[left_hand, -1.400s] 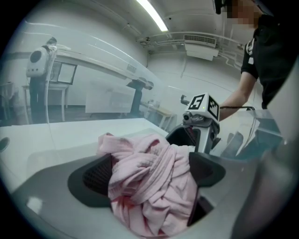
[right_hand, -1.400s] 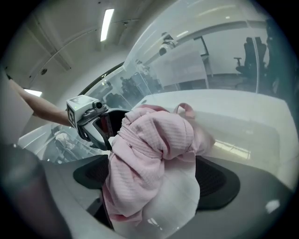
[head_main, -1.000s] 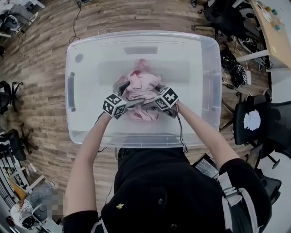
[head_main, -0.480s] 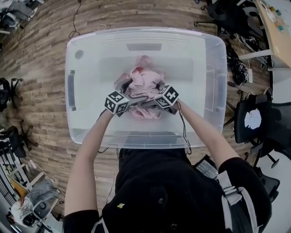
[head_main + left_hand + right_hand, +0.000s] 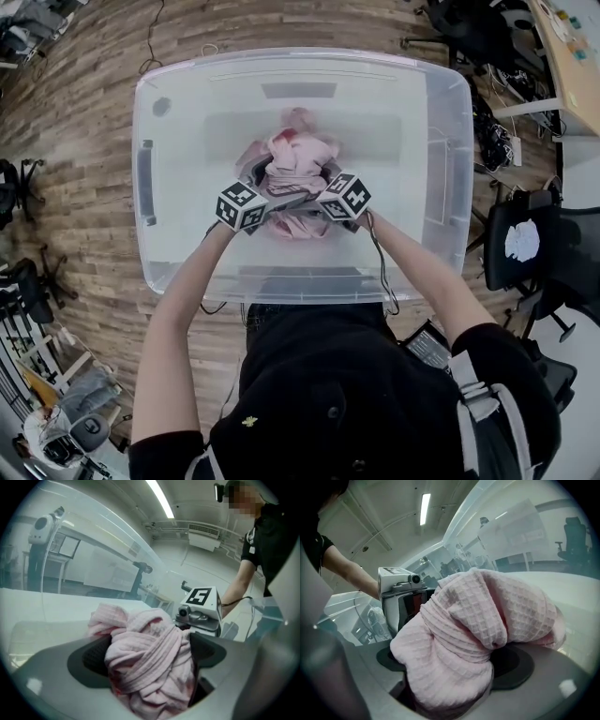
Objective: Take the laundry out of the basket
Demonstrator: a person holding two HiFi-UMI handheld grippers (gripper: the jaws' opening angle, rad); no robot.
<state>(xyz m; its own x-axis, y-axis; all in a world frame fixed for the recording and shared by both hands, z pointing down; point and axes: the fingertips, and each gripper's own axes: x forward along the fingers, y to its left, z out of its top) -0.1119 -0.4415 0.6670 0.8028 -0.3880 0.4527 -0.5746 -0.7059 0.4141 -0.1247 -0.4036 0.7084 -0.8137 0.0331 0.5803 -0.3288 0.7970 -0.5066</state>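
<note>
A bundle of pink waffle-weave laundry [image 5: 295, 155] lies in the middle of a clear plastic basket [image 5: 141, 178] on the floor. My left gripper [image 5: 265, 184] reaches into it from the left and my right gripper [image 5: 325, 182] from the right, their marker cubes close together. In the left gripper view the laundry [image 5: 145, 653] fills the gap between the left gripper's [image 5: 150, 665] dark pads. In the right gripper view the laundry [image 5: 478, 616] bulges over and between the right gripper's [image 5: 454, 670] pads while its jaws are closing. The cloth hides the fingertips.
The basket stands on a wood floor [image 5: 84, 84]. Black office chairs [image 5: 525, 253] and a tangle of cables [image 5: 492, 122] lie to the right, near a desk corner [image 5: 572, 56]. More chairs [image 5: 23, 187] stand at the left. The basket's walls surround both grippers.
Both grippers have stayed on the pink bundle, drawing slightly closer together. The view has shifted a little, so the basket sits higher in frame.
</note>
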